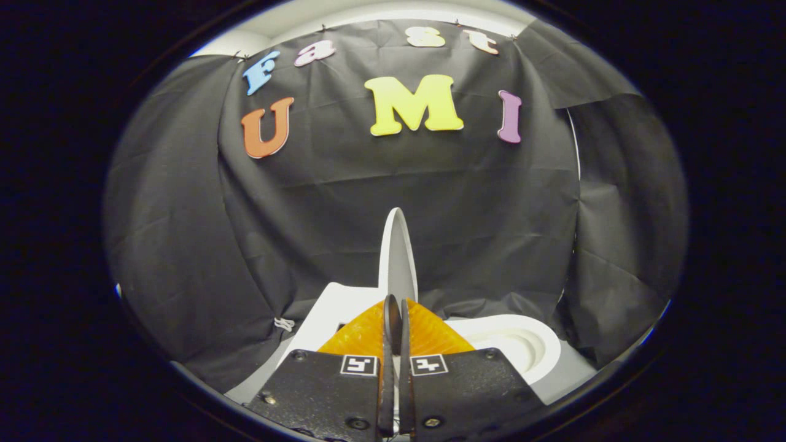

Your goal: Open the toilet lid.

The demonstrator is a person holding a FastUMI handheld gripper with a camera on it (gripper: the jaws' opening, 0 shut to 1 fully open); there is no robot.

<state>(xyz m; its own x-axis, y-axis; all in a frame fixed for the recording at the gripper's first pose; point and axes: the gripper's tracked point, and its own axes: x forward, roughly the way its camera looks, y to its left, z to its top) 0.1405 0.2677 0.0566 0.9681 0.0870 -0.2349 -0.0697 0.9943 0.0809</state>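
Note:
The white toilet lid (398, 255) stands raised and nearly upright, seen edge-on as a thin oval rising straight above my fingertips. My gripper (396, 305) is shut on the lid's near rim, and a sliver of white shows in the narrow slit between the two fingers. Right of the lid lies the uncovered white seat and bowl (543, 362), its hollow facing up. The lid's lower part and its hinge are hidden behind my fingers.
A flat white part of the toilet body (322, 313) lies to the left of the lid. The black cloth wall (307, 215) hangs close behind and wraps round both sides. A strip of pale floor (571, 377) shows beside the bowl.

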